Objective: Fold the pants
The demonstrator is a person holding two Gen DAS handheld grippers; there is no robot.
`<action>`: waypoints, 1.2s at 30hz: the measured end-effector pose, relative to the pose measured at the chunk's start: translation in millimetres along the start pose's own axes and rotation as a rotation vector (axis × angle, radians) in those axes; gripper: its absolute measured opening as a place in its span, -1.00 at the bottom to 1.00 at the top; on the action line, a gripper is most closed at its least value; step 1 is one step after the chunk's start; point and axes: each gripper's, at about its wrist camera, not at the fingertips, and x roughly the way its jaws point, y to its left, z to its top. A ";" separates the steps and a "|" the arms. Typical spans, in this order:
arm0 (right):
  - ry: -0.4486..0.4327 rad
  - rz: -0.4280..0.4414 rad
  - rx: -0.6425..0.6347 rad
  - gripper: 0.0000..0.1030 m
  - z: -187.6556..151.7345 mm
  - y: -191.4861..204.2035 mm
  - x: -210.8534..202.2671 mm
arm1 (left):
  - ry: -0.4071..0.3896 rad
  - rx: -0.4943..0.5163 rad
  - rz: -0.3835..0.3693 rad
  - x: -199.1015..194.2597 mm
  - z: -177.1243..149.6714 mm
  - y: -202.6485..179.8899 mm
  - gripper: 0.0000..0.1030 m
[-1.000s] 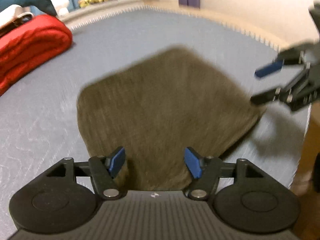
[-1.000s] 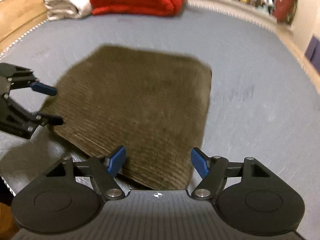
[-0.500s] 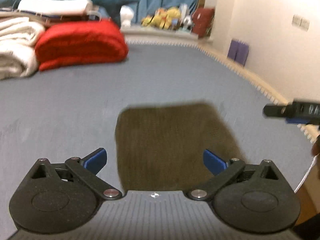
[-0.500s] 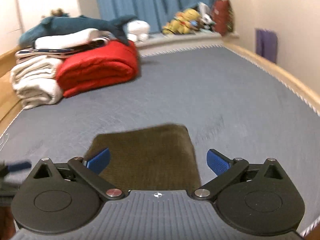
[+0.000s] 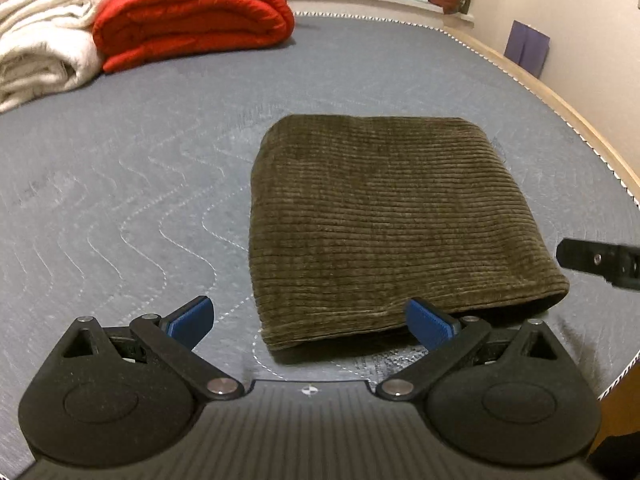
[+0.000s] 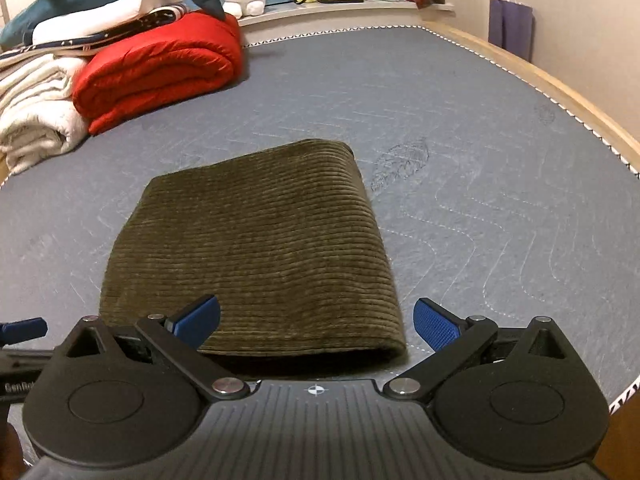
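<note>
1. Fingers of left gripper spread wide, nothing between the blue pads.
2. Right gripper likewise spread wide, empty; both above the near edge of the pants.
3. Pants, olive corduroy, lie folded into a compact rectangle on the grey mattress.
4. Red quilt and white blanket lie well apart, at the far side.

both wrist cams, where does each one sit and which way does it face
Left wrist: sits on the left gripper, looks down over the folded pants; right gripper's tip shows at right.
Right wrist: sits on the right gripper, same pants; left gripper's tip at left.
Shared: pants, red blanket, mattress.
</note>
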 end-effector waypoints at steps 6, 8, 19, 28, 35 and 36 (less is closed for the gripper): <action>0.032 0.028 -0.002 0.98 1.9 1.9 -0.5 | 0.000 0.002 -0.004 7.2 1.8 -8.4 0.99; 0.035 0.038 -0.002 0.98 0.7 5.6 -1.8 | -0.003 0.000 0.000 7.4 1.3 -9.9 0.99; 0.025 0.046 -0.013 0.98 -2.9 12.9 -9.7 | 0.011 -0.003 -0.019 6.7 -4.4 -13.9 0.99; 0.027 0.042 -0.019 0.98 -3.9 17.2 -7.6 | 0.009 -0.004 -0.022 4.0 -5.0 -12.3 0.99; 0.026 0.043 -0.025 0.98 -3.7 19.0 -7.9 | 0.007 -0.006 -0.022 3.1 -5.4 -11.8 0.99; 0.025 0.042 -0.026 0.98 -3.7 19.1 -7.7 | 0.007 -0.007 -0.021 3.1 -5.4 -11.9 0.99</action>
